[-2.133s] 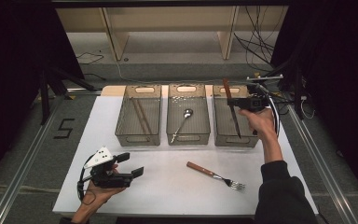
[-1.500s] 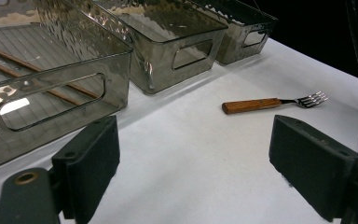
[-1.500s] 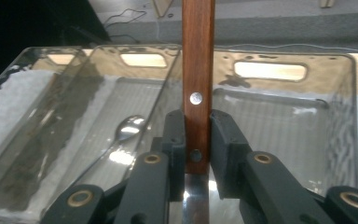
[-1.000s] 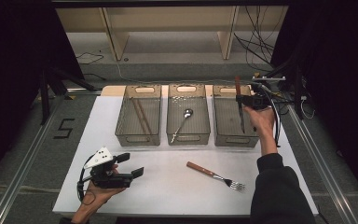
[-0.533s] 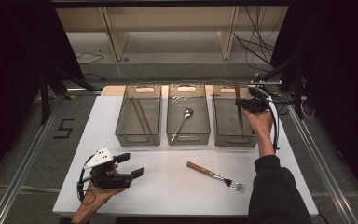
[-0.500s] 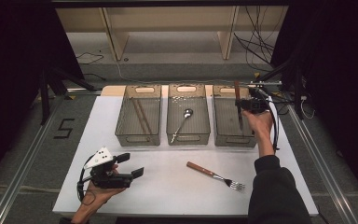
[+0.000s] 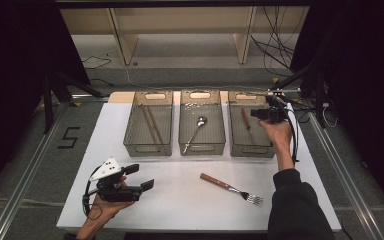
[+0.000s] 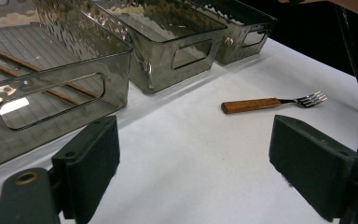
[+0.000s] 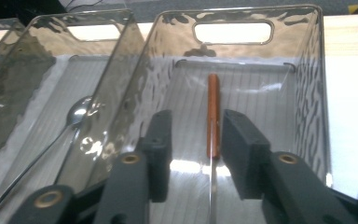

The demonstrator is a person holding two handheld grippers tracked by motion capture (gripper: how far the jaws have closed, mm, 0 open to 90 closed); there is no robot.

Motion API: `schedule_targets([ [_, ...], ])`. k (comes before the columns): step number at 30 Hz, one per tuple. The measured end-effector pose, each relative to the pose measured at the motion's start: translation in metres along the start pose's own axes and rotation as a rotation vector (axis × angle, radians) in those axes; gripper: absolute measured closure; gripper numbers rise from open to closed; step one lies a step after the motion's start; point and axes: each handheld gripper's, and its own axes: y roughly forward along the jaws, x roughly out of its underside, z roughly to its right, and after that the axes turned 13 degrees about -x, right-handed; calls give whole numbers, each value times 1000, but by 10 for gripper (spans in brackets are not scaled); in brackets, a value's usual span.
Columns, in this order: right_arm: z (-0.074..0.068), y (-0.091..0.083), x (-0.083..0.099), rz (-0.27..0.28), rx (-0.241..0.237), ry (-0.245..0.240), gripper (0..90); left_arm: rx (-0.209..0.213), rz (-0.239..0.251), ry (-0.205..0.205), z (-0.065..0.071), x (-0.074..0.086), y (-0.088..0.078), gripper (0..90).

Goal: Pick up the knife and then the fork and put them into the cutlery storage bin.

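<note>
**Wooden-handled knife lies in the right bin, jaws parted around it**

While the person's right arm reaches across the white tabletop (image 7: pixel 180 195) in the high view, the right hand-held gripper (image 7: pixel 256 114) hovers over the right bin (image 7: pixel 250 148) of three smoky clear bins set side by side. A wooden-handled knife (image 7: pixel 245 119) lies on that bin's floor. The middle bin (image 7: pixel 202 148) holds a spoon (image 7: pixel 196 131), and the left bin (image 7: pixel 147 149) holds thin wooden sticks (image 7: pixel 151 123). Near the front edge, the left hand-held gripper (image 7: pixel 139 177) rests in the person's hand with its jaws spread and nothing between them. A fork (image 7: pixel 231 188) with a wooden handle lies on the tabletop, well apart from both.

From the left gripper view, the two black jaws stand wide apart over bare tabletop, the fork (image 8: pixel 272 102) lying beyond them and the bins behind.

From the right gripper view, the jaws have just been opening: they stand parted on either side of the knife (image 9: pixel 212 122), whose handle lies flat on the bin floor, the pads not pressing it. The spoon (image 9: pixel 70 122) shows through the wall to the left.
</note>
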Motion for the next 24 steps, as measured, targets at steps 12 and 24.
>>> schedule_targets([
  [12, -43, -29, 11, -24, -145, -174, 406, 2, 8, -3, 0, 0, -1, 157],
  [24, -83, -43, 46, -104, -278, -308, 336, 1, 15, -17, -2, 0, -1, 157],
])
